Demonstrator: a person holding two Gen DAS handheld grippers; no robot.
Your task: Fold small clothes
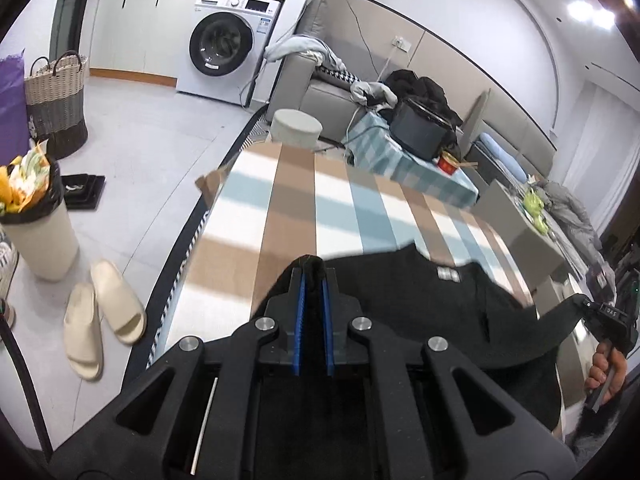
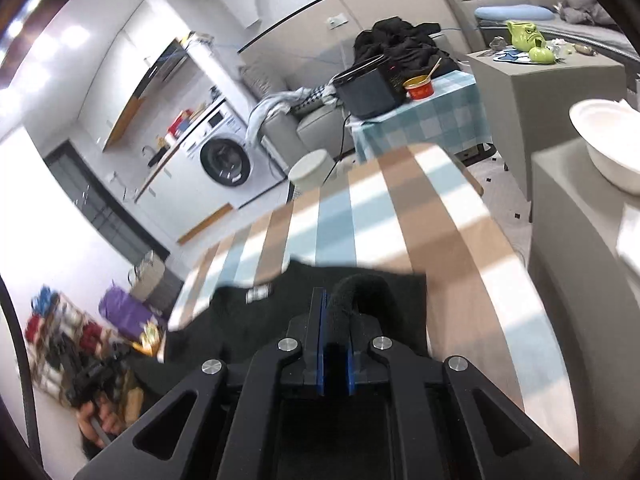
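A small black garment [image 1: 460, 312] with a white neck label [image 1: 447, 273] hangs between both grippers above the striped table [image 1: 304, 196]. My left gripper [image 1: 314, 274] is shut on one edge of it, cloth pinched between the blue pads. In the right wrist view, my right gripper [image 2: 334, 300] is shut on the other edge of the black garment [image 2: 256, 320], with a fold of cloth bulging over the right finger. The right gripper also shows at the right edge of the left wrist view [image 1: 600, 320], held by a hand.
The table [image 2: 420, 216] carries a brown, white and blue striped cloth. A white stool [image 1: 296, 126] stands beyond its far end. A second checked table [image 1: 404, 160] holds a black appliance [image 1: 420, 128]. A bin [image 1: 36, 224] and slippers [image 1: 104, 312] sit on the floor left.
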